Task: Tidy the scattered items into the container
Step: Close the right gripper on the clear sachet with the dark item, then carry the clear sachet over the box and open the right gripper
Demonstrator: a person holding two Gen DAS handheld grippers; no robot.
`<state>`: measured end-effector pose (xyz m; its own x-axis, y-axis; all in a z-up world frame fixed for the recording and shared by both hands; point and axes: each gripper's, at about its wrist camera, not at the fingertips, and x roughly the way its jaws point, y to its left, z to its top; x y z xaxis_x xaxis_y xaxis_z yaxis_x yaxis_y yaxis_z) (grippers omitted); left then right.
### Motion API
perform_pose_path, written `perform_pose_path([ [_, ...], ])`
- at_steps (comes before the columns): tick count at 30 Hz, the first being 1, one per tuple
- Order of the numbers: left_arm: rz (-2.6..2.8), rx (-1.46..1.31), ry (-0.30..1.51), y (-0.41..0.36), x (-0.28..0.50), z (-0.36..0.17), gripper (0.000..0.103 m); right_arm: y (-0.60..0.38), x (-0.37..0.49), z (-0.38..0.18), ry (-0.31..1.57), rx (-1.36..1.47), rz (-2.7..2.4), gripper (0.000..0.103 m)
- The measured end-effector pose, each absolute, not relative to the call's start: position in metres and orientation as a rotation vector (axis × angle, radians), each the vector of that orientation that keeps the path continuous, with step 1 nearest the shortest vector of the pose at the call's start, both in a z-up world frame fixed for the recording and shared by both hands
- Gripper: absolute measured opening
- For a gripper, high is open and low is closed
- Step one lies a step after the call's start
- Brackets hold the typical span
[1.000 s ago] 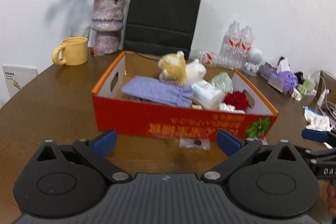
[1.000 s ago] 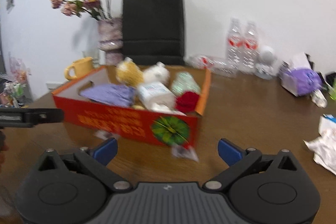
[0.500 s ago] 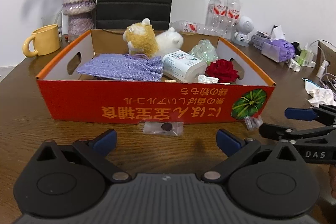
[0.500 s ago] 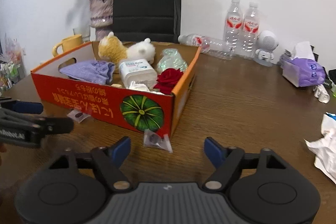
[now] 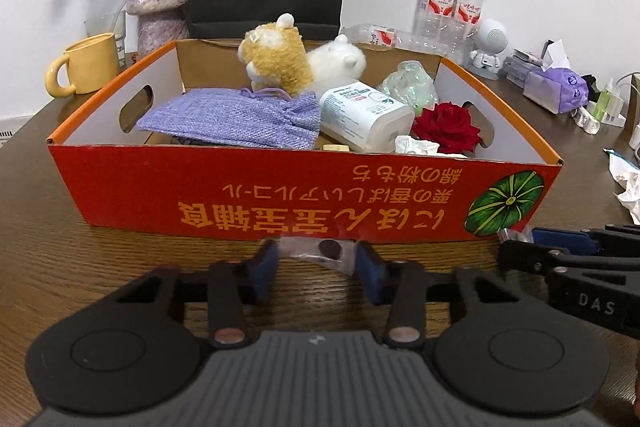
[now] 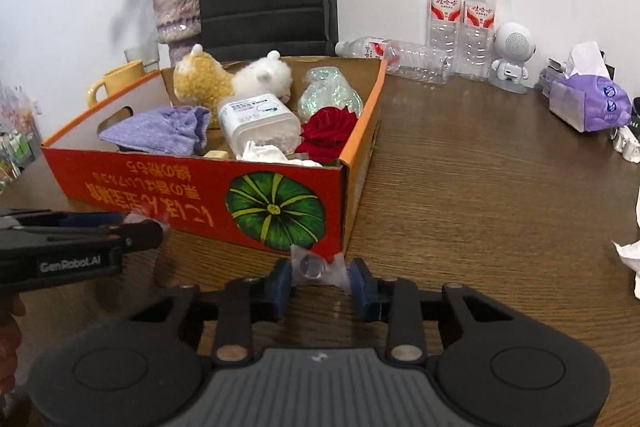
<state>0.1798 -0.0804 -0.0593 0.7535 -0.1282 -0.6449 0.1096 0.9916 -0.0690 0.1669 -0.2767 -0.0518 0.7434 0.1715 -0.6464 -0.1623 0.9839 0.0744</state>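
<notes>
Plastic packets, light, limp and slippery: my left gripper (image 5: 318,261) half-closed brackets one coin packet (image 5: 320,251), my right gripper (image 6: 320,283) likewise another (image 6: 316,267); best pinched mid-film beside the coin before lifting into the box (image 5: 280,195).

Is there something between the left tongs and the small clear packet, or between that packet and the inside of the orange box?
Nothing stands between the left tongs and the small clear packet; its fingers already flank it. The orange box's front wall rises directly behind, so the packet must probably be lifted over that rim.
</notes>
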Motion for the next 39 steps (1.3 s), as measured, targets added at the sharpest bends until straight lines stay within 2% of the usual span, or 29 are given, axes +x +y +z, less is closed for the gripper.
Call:
perform_pose_path([
  [5, -0.149, -0.049, 0.701, -0.074, 0.17, -0.059, 0.029, -0.275, 0.159, -0.051, 0.701, 0.021, 0.205, 0.029],
  [7, -0.157, -0.053, 0.689, -0.071, 0.163, -0.056, 0.017, -0.275, 0.157, -0.051, 0.695, 0.024, 0.21, 0.029],
  [8, -0.165, -0.056, 0.686, -0.07, 0.16, -0.055, 0.014, -0.274, 0.155, -0.05, 0.691, 0.026, 0.212, 0.029],
  [13, -0.191, -0.068, 0.694, -0.064, 0.15, -0.057, 0.012, -0.27, 0.146, -0.049, 0.679, 0.022, 0.219, 0.029],
  [14, -0.203, -0.088, 0.694, -0.062, 0.15, -0.056, 0.015, -0.27, 0.144, -0.049, 0.678, 0.025, 0.222, 0.029],
  [16, -0.234, -0.122, 0.686, -0.062, 0.15, -0.053, 0.036, -0.271, 0.14, -0.047, 0.667, 0.027, 0.218, 0.029],
  [17, -0.247, -0.128, 0.678, -0.065, 0.15, -0.051, 0.053, -0.271, 0.139, -0.046, 0.659, 0.027, 0.214, 0.029],
  [18, -0.256, -0.129, 0.666, -0.069, 0.152, -0.048, 0.058, -0.273, 0.139, -0.045, 0.654, 0.026, 0.208, 0.029],
  [26, -0.27, -0.064, 0.715, -0.12, 0.183, -0.056, 0.067, -0.294, 0.146, -0.044, 0.647, 0.033, 0.158, 0.029],
  [28, -0.224, -0.024, 0.717, -0.13, 0.186, -0.06, 0.063, -0.301, 0.148, -0.045, 0.648, 0.047, 0.154, 0.029],
  [29, -0.201, 0.007, 0.71, -0.135, 0.185, -0.061, 0.055, -0.304, 0.149, -0.046, 0.652, 0.058, 0.157, 0.029],
  [30, -0.189, 0.031, 0.703, -0.138, 0.183, -0.061, 0.042, -0.307, 0.15, -0.048, 0.658, 0.07, 0.162, 0.029],
  [31, -0.191, 0.032, 0.701, -0.138, 0.181, -0.062, 0.041, -0.309, 0.151, -0.049, 0.665, 0.082, 0.169, 0.029],
  [32, -0.192, 0.022, 0.7, -0.135, 0.178, -0.061, 0.034, -0.31, 0.152, -0.05, 0.672, 0.095, 0.179, 0.029],
  [39, -0.182, -0.028, 0.697, -0.111, 0.158, -0.059, 0.031, -0.311, 0.147, -0.05, 0.673, 0.124, 0.227, 0.029],
])
